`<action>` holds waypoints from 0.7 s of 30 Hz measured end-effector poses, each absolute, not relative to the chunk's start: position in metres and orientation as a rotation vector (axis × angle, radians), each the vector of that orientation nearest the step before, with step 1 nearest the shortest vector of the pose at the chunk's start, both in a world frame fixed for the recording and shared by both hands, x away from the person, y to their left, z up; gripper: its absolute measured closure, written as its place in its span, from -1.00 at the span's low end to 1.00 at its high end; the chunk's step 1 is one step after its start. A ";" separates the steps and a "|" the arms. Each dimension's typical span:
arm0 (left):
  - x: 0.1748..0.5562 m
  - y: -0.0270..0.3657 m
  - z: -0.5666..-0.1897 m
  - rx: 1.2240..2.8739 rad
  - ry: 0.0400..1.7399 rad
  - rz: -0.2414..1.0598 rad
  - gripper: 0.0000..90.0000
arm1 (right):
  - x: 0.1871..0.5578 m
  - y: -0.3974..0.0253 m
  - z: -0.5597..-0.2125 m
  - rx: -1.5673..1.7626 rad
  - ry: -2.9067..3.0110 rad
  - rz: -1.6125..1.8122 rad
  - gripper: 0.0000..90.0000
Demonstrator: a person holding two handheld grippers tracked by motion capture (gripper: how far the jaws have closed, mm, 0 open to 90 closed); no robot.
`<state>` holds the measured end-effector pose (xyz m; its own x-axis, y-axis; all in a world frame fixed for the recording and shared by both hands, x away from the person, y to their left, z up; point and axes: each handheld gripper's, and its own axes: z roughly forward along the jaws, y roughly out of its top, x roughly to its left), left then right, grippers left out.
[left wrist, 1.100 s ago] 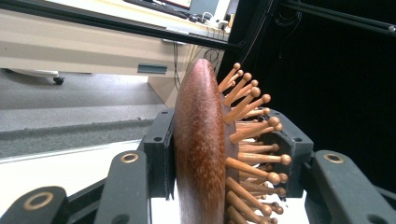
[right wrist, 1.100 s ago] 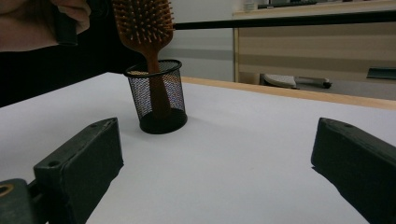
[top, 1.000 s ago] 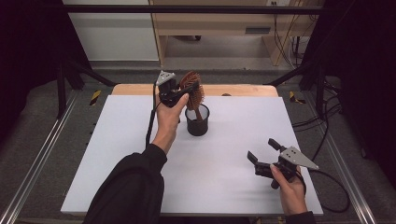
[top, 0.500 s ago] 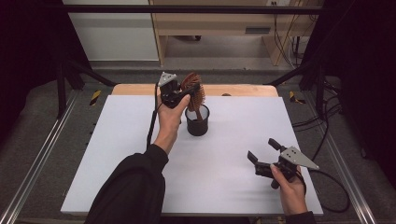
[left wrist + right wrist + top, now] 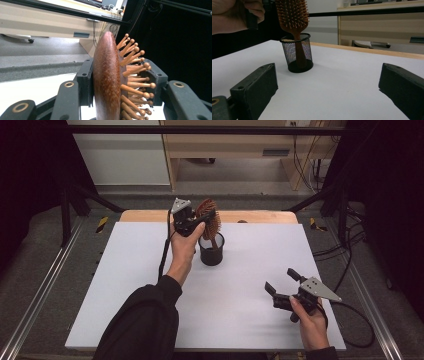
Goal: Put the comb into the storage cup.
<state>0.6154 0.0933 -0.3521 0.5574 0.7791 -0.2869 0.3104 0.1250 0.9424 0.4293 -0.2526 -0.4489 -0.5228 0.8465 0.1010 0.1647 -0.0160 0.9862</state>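
A brown wooden paddle hairbrush (image 5: pixel 206 206) stands upright with its handle down inside a black mesh cup (image 5: pixel 212 251) at the table's back centre. My left gripper (image 5: pixel 210 216) is shut on the brush head, one jaw on the smooth back and one on the bristle side. In the left gripper view the brush (image 5: pixel 106 75) sits edge-on between the jaws of the left gripper (image 5: pixel 120 80). My right gripper (image 5: pixel 279 278) hovers open near the front right, aimed at the cup. From the right gripper view, the brush (image 5: pixel 292 15) rises out of the cup (image 5: pixel 298 53) beyond the wide-apart jaws of the right gripper (image 5: pixel 329 85).
The white table top (image 5: pixel 130 285) has a wooden strip (image 5: pixel 260 216) along its far edge. Metal rails (image 5: pixel 40 295) run along both sides. A cable (image 5: pixel 357 320) trails from the right gripper. Wooden furniture (image 5: pixel 225 145) stands beyond the table.
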 end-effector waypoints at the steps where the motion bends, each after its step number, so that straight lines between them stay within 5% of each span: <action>1: 0.615 0.093 -0.352 1.459 0.990 0.439 0.13 | 0.429 -0.253 -0.449 1.056 1.709 1.585 -0.94; 21: 0.615 0.094 -0.355 1.446 0.992 0.439 0.12 | 0.429 -0.252 -0.449 1.052 1.714 1.583 -0.94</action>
<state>0.6153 0.0935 -0.3546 0.5554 0.7779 -0.2938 0.3060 0.1373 0.9421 0.4293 -0.2525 -0.4490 -0.5253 0.8451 0.0987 0.1653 -0.0124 0.9862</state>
